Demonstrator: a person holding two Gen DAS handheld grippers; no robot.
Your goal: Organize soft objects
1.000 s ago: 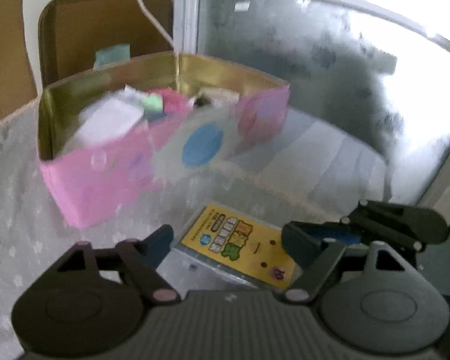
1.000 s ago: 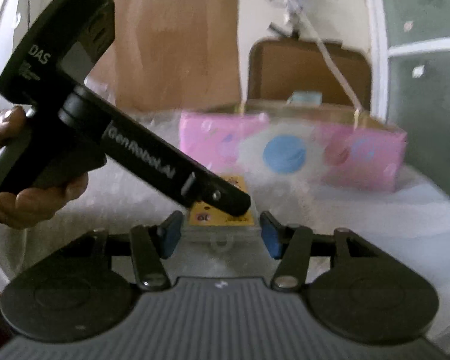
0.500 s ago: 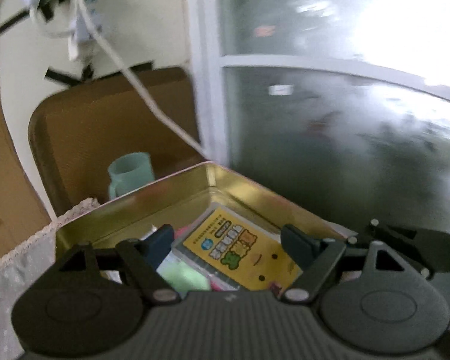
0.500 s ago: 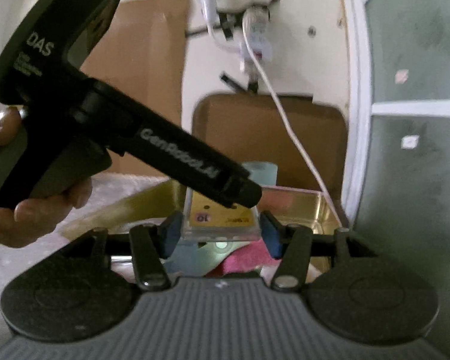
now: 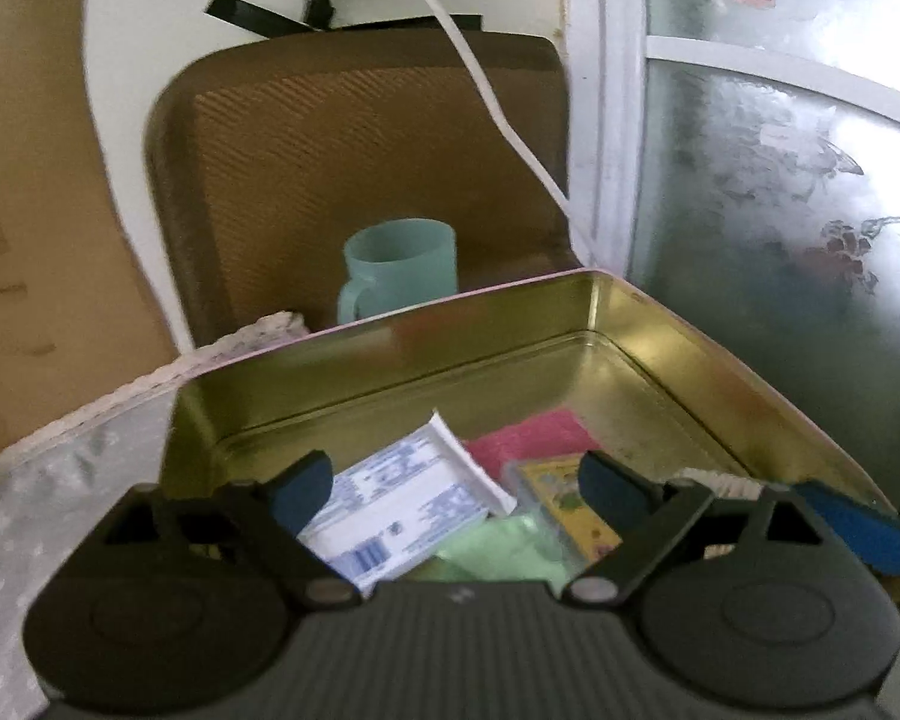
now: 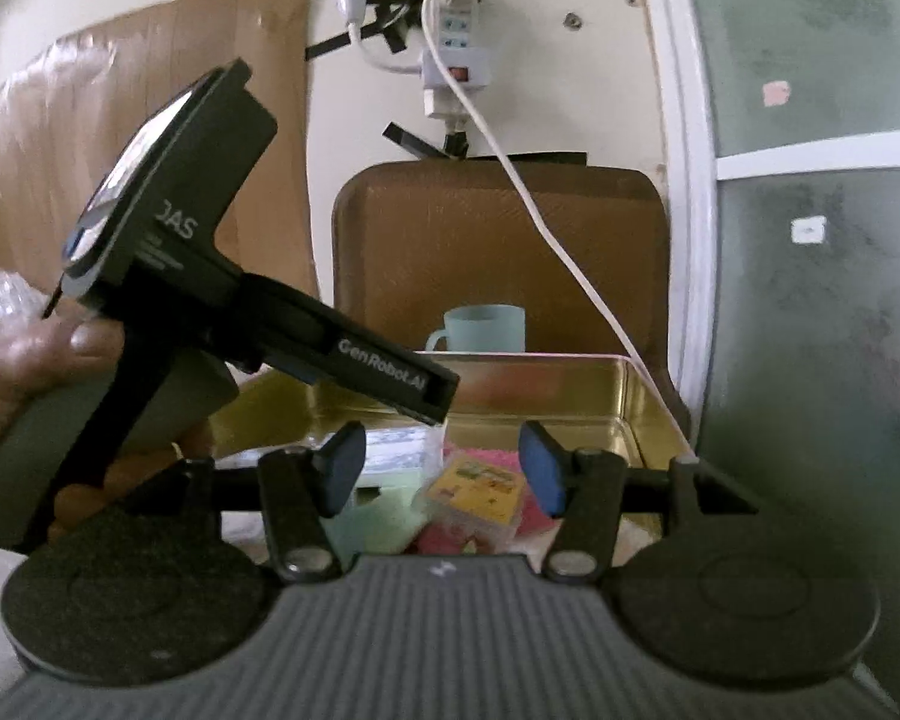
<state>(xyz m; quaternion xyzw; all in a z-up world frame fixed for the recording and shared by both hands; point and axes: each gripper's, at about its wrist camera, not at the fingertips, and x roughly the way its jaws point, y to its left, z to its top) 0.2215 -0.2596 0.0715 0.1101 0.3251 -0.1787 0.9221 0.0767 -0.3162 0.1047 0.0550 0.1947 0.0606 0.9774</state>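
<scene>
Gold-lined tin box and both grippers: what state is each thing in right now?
Gold-lined tin box: lid off, partly filled.
Yellow cartoon-print packet: lying in the box, tilted, released.
White-and-blue tissue pack: lying in the box.
Pink cloth: in the box, under the packet.
Left gripper: jaws opening, nothing between the pads.
Right gripper: open, empty.
Teal mug: upright behind the box.

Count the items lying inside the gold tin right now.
4 visible in the tin: a white packet at left, a pink cloth behind, a yellow pack at right, a green cloth nearest. Others may lie hidden.
</scene>
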